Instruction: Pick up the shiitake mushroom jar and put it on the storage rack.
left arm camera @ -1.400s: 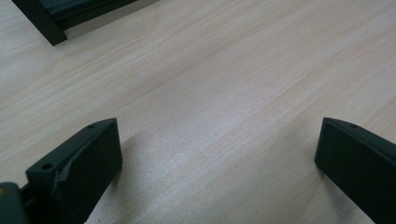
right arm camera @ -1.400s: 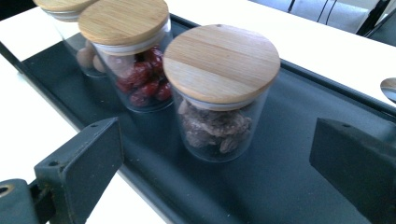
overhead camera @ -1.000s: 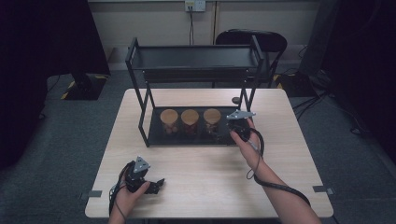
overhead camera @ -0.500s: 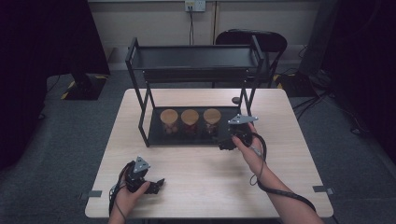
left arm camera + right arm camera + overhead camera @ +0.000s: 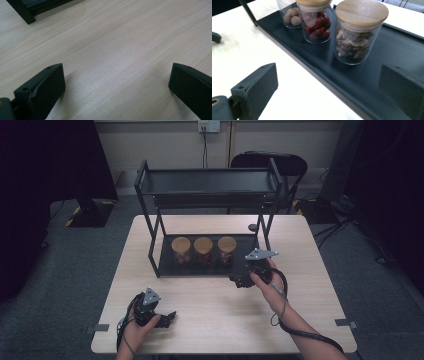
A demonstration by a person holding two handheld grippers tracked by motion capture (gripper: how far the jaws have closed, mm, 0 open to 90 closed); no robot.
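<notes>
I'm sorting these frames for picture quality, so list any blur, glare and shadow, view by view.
High view: evenly lit tabletop, room edges fall into darkness, slightly soft. Left gripper view: the fingers are soft, a pale sheen lies on the wood, faint shadows beside them. Right gripper view: the table is blown out white, the near fingers are blurred, the nut jar is fairly sharp.

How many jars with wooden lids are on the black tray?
3, in a row on the tray: left jar, middle jar, right jar nearest the right gripper.
</notes>
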